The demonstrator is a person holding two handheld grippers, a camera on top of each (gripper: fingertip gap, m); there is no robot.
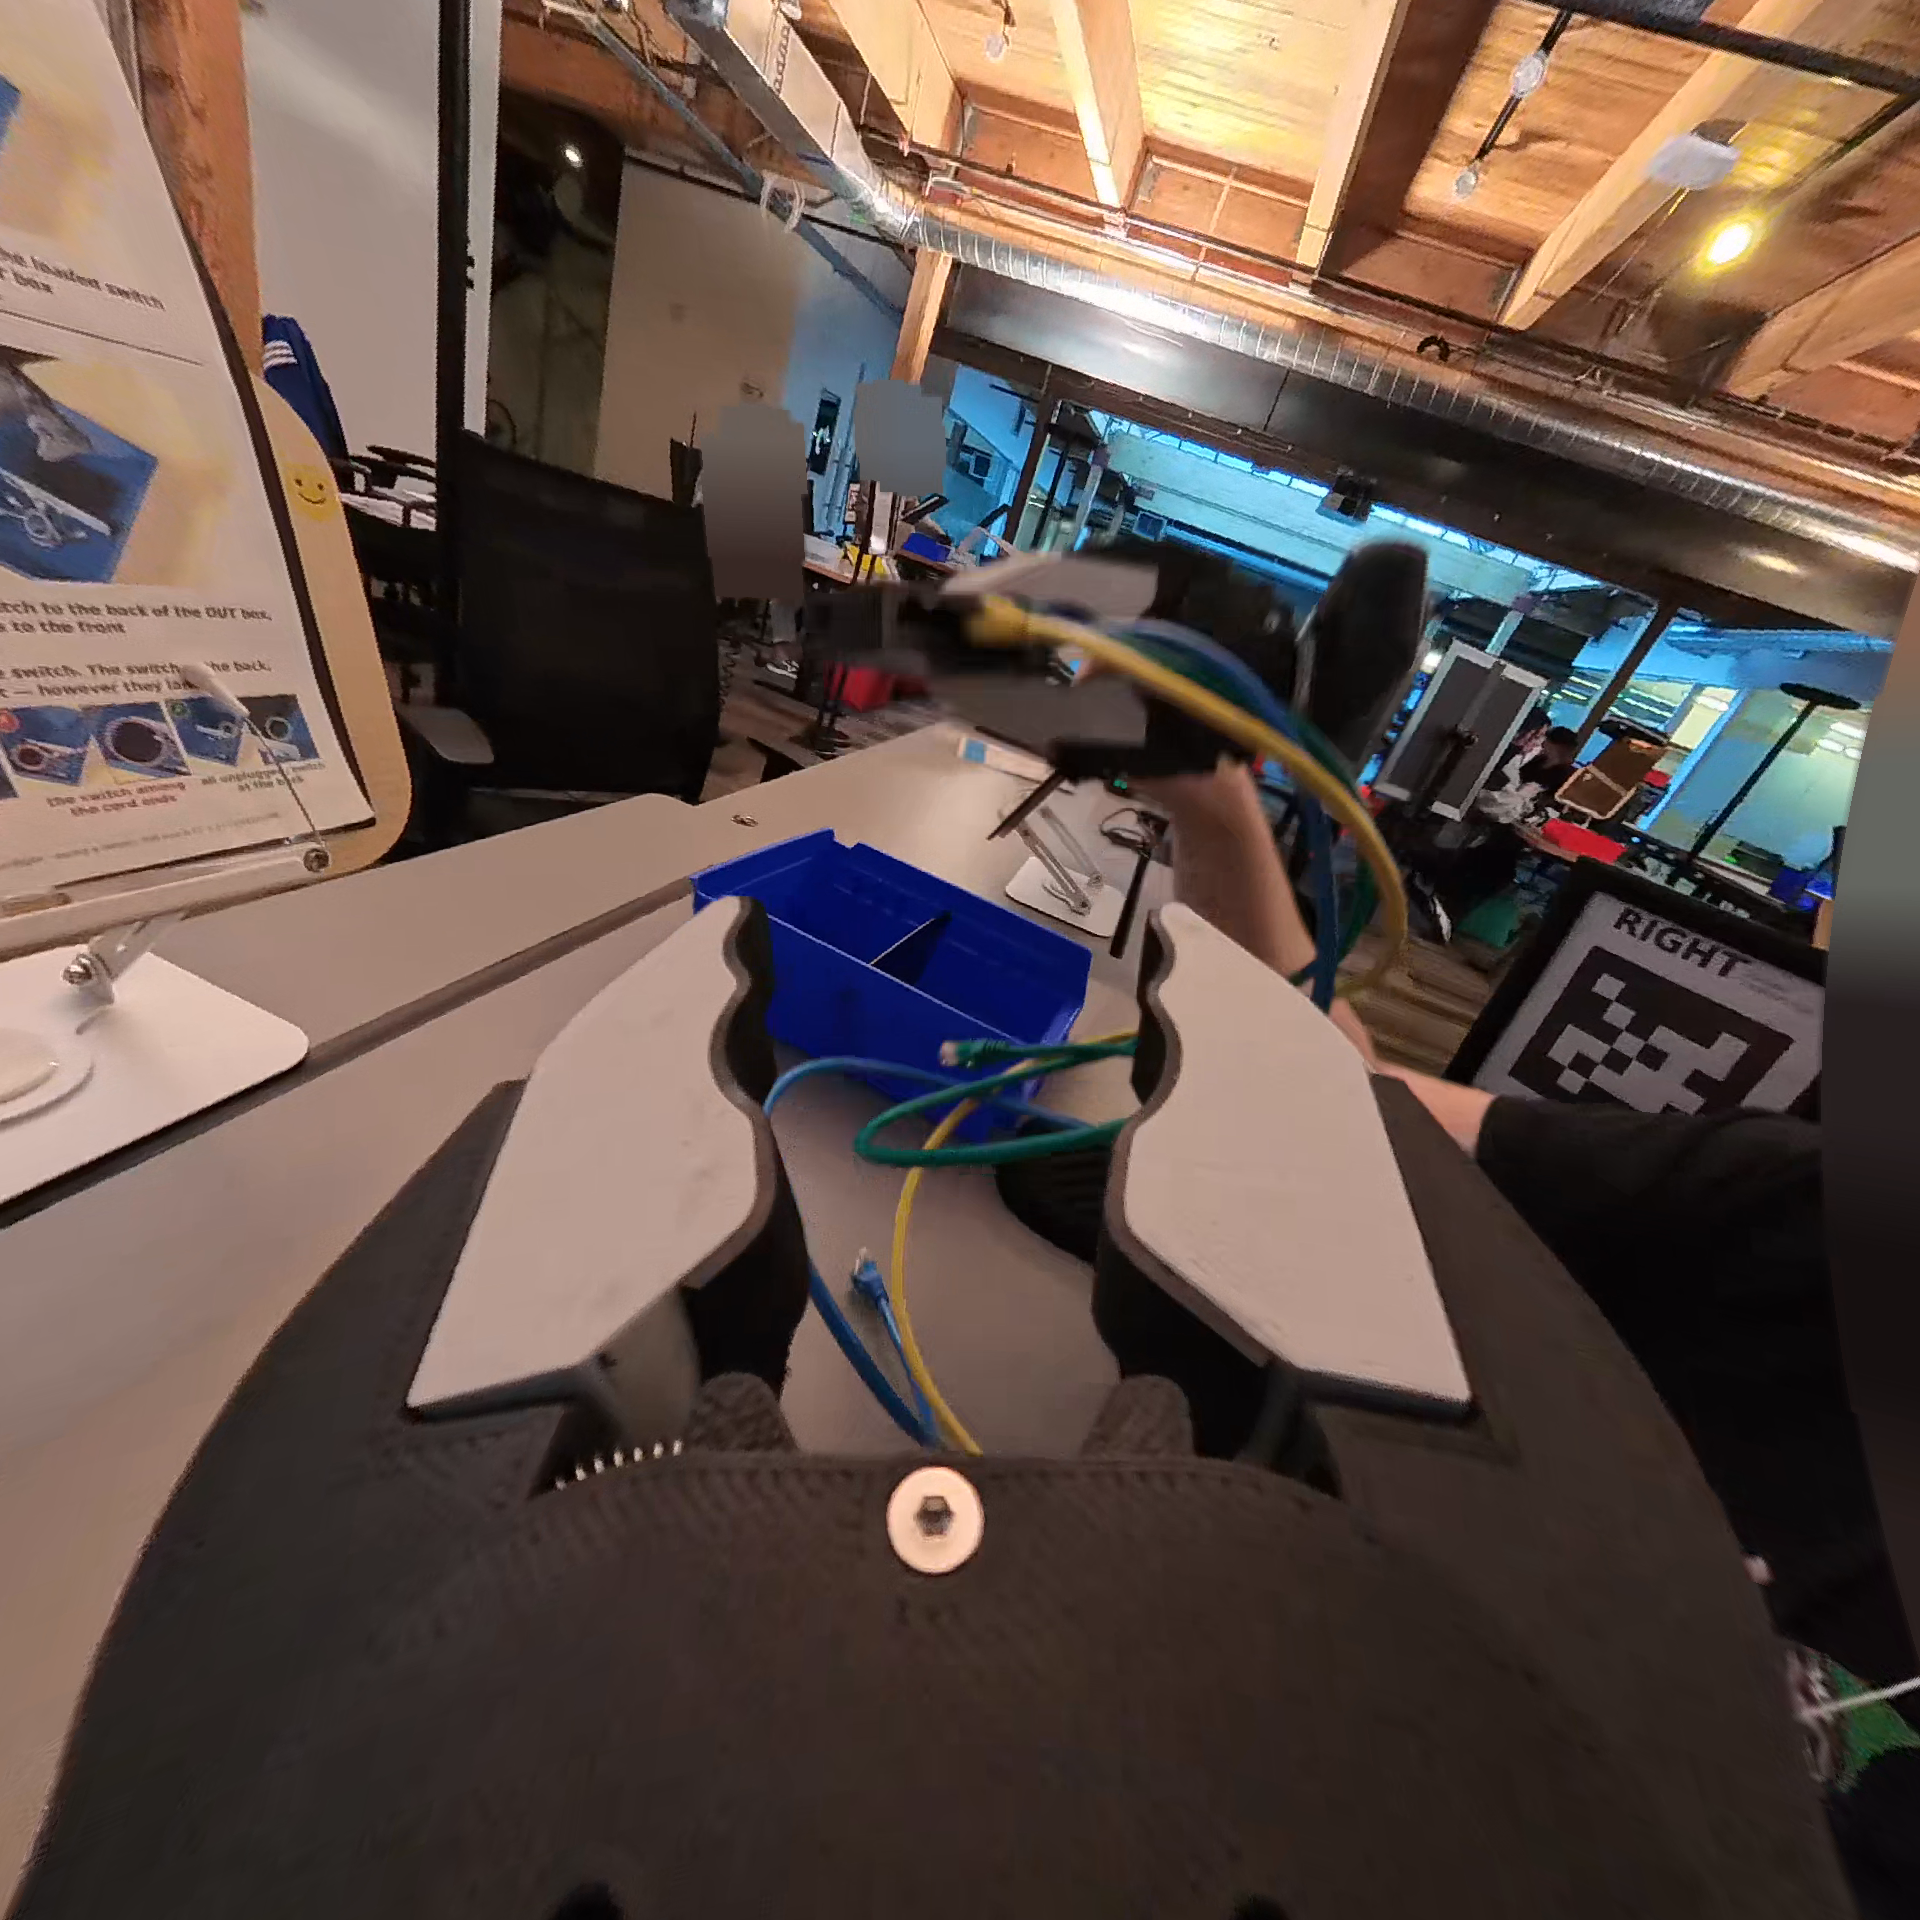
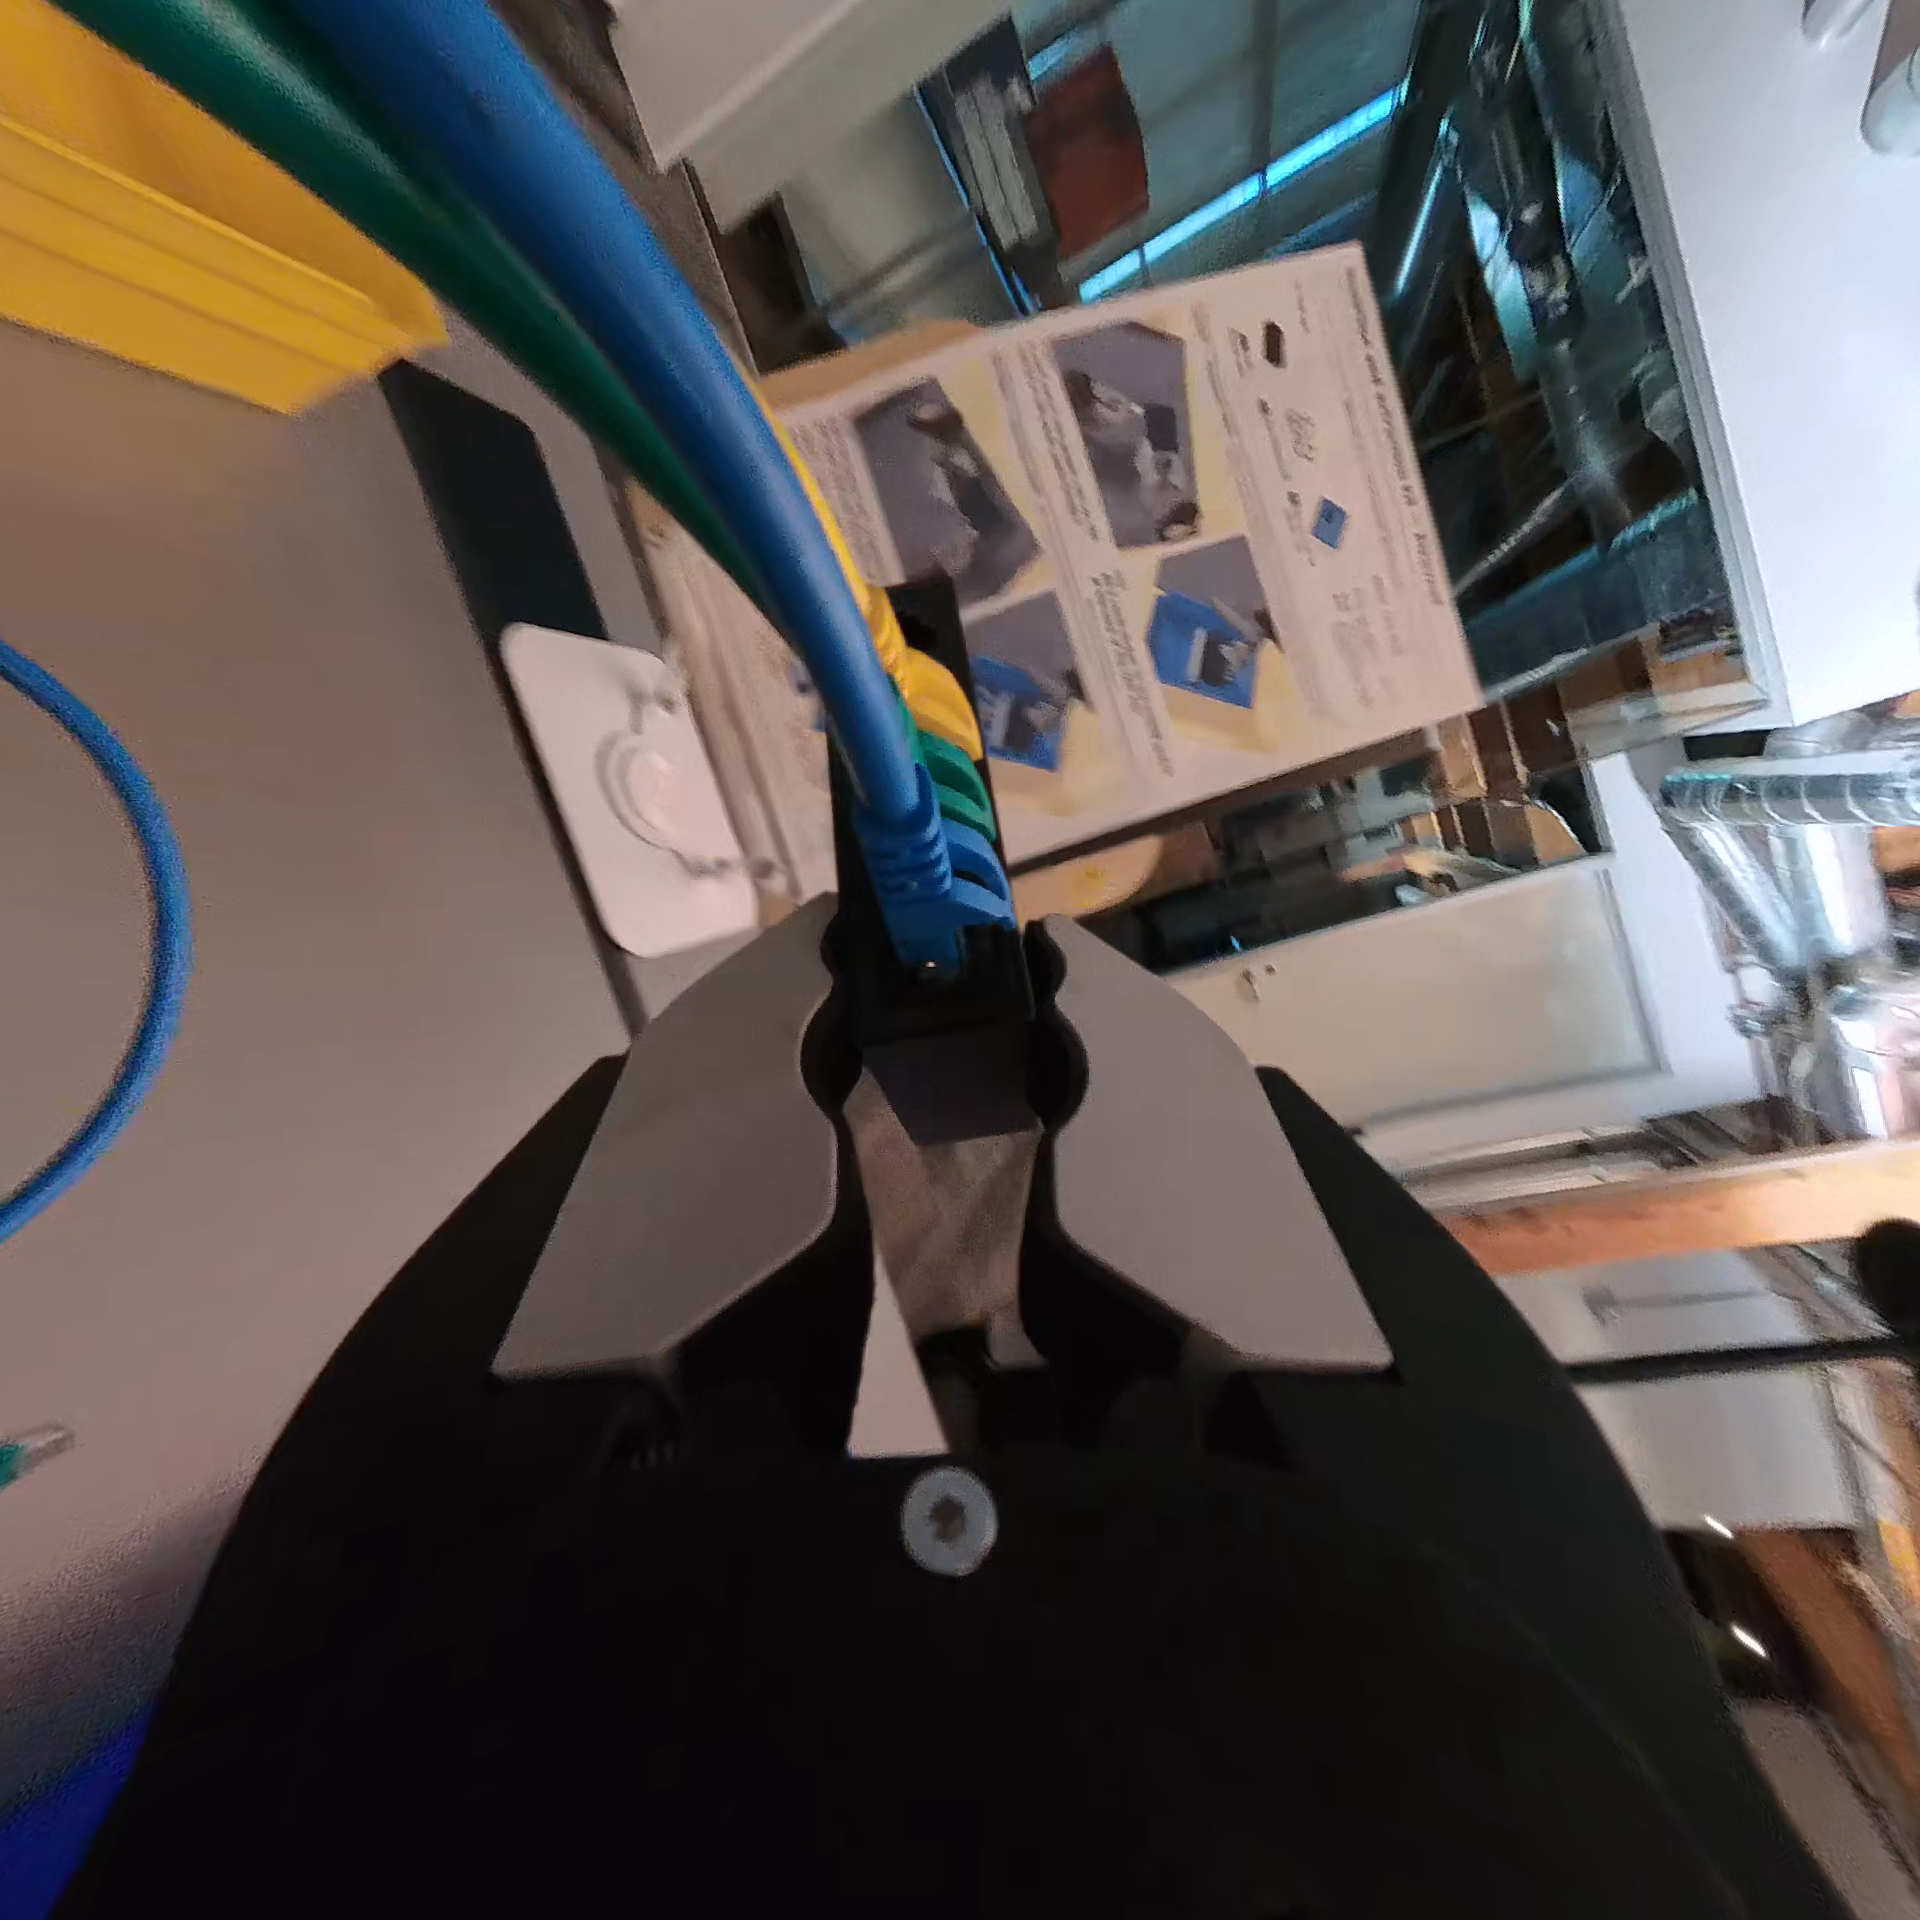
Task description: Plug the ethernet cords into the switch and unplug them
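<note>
- Three cords, blue (image 2: 665,343), green (image 2: 343,177) and yellow (image 2: 894,634), are seated side by side in one black switch (image 2: 935,1049); their free ends lie on the grey table (image 1: 436,997).
- Switch location: lifted clear of the table, clamped by its narrow end between the fingers of the right gripper (image 2: 940,1029).
- Left gripper (image 1: 951,1018): fingers spread wide, holding nothing, above the loose cord ends and near a blue bin (image 1: 894,966).
- Handling, judged: switch is small, light and rigid with smooth sides that may slip under a pull; cords are limp and springy.
- Hold, judged: take each cord by its ribbed boot, pressing the latch tab, never by the cable.
- Orientation: in the right wrist view the switch's long axis runs straight out from the fingers; the port face is turned leftward, and the cords leave that way, arching back past the camera.
</note>
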